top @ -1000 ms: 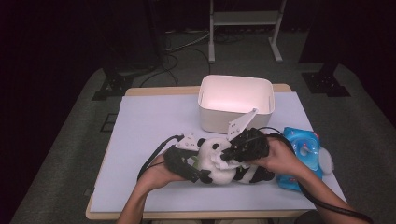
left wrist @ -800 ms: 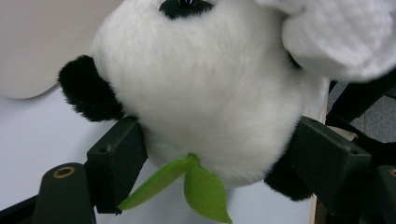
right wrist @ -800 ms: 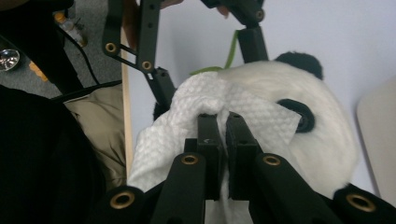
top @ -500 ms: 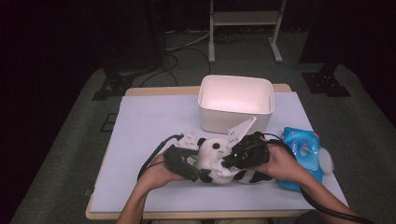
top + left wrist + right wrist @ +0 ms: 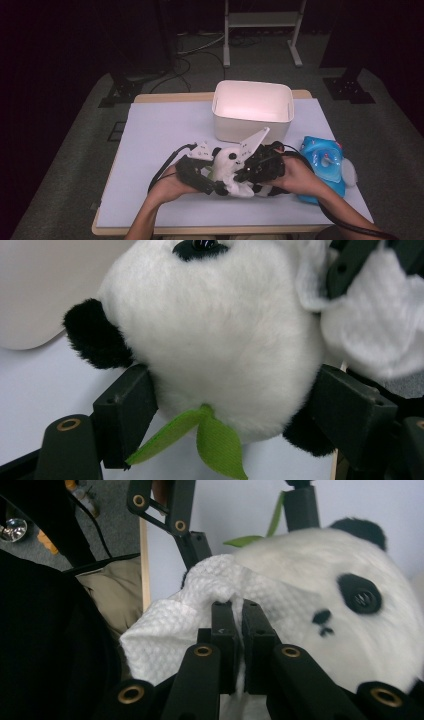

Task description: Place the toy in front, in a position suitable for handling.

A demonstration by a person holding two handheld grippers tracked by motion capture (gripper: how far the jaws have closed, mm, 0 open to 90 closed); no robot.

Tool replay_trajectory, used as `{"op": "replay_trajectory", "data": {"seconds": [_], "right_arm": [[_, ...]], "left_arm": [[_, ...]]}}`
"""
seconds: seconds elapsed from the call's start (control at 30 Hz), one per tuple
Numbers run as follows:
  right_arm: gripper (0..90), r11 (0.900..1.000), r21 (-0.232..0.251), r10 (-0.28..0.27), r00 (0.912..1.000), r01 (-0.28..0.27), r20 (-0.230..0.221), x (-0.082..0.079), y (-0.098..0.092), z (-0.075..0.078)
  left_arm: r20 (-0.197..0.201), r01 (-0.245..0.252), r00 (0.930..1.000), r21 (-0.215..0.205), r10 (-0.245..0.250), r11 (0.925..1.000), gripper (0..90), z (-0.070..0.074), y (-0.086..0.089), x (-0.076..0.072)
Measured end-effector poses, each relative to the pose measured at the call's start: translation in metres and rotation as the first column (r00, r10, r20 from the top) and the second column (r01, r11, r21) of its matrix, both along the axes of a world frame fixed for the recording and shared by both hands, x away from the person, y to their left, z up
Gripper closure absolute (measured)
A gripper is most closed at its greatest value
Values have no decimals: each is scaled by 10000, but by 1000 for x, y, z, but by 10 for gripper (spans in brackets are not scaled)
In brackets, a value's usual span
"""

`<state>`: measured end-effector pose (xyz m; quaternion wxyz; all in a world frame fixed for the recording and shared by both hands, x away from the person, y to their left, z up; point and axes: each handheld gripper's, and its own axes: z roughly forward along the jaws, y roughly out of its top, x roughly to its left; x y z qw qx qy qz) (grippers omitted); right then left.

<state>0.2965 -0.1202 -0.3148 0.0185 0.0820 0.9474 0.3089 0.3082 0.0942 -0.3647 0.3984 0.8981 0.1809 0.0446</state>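
Here: plush panda wiped with white tissue.
Left tongs [image 5: 235,405] clamp the panda [image 5: 220,335]; right tongs [image 5: 239,630] pinch the tissue [image 5: 170,630] against its head, above the worktop [image 5: 165,130].

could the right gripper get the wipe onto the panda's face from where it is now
Probably yes. The right gripper is shut on the white wipe, which already lies against the panda beside its eye. The left gripper clamps the panda, and nothing stands between them.

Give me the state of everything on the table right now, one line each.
Plush panda: clamped at its sides.
Left hand-held gripper: shut on the panda.
Right hand-held gripper: shut on a white wipe pressed against the panda.
White bin: upright, open, looks empty.
Blue wipes pack: lying flat.
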Motion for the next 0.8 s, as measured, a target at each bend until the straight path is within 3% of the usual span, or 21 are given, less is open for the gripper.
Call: {"op": "replay_trajectory", "data": {"seconds": [0.13, 0.4, 0.8], "right_arm": [[857, 9998, -116, 164, 9999, -164, -1, 0, 6, -4], [857, 9999, -116, 16, 10000, -16, -65, -1, -2, -6], [859, 9973, -42, -738, 9970, 737, -254, 1, -37, -11]], "left_arm": [[-63, -7, 10000, 35, 7, 10000, 208, -2, 2, 2], [-161, -68, 9998, 20, 68, 10000, 208, -3, 3, 3], [-483, -216, 9986, -111, 211, 9997, 207, -8, 8, 7]]}}
